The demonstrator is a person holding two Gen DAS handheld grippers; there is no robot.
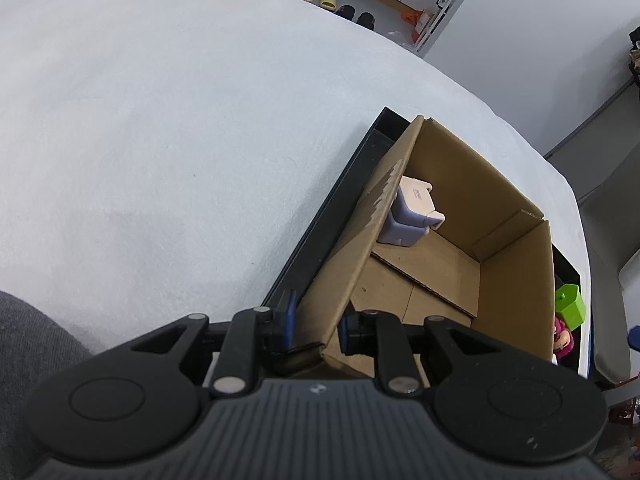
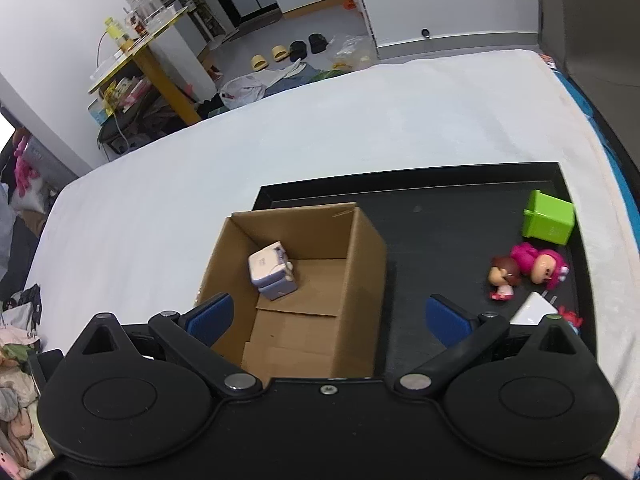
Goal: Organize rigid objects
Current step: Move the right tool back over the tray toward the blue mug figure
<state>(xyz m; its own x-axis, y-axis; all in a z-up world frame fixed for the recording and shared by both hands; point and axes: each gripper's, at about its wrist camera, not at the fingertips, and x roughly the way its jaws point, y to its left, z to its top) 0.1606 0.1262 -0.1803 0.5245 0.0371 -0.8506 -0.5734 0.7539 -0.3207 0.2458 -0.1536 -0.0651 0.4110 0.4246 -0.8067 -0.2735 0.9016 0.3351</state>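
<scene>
One item boxed; several remain on the tray.

Pale lilac-and-white plastic toy [image 2: 273, 270] lies inside open brown cardboard box [image 2: 362, 240]; green plastic bin [image 2: 547, 224] and pink dolls [image 2: 528, 266] wait on black tray [image 2: 440, 216]. Left hand-held gripper [image 1: 316, 330] clenched on the box wall; right hand-held gripper [image 2: 328, 316] released, empty.

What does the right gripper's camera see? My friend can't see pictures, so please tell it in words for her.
An open cardboard box stands on a black tray with a small lilac-and-white toy inside; the right gripper hovers open above it, empty. Right of the box lie a green toy bin, tipped over, and two pink dolls.
</scene>
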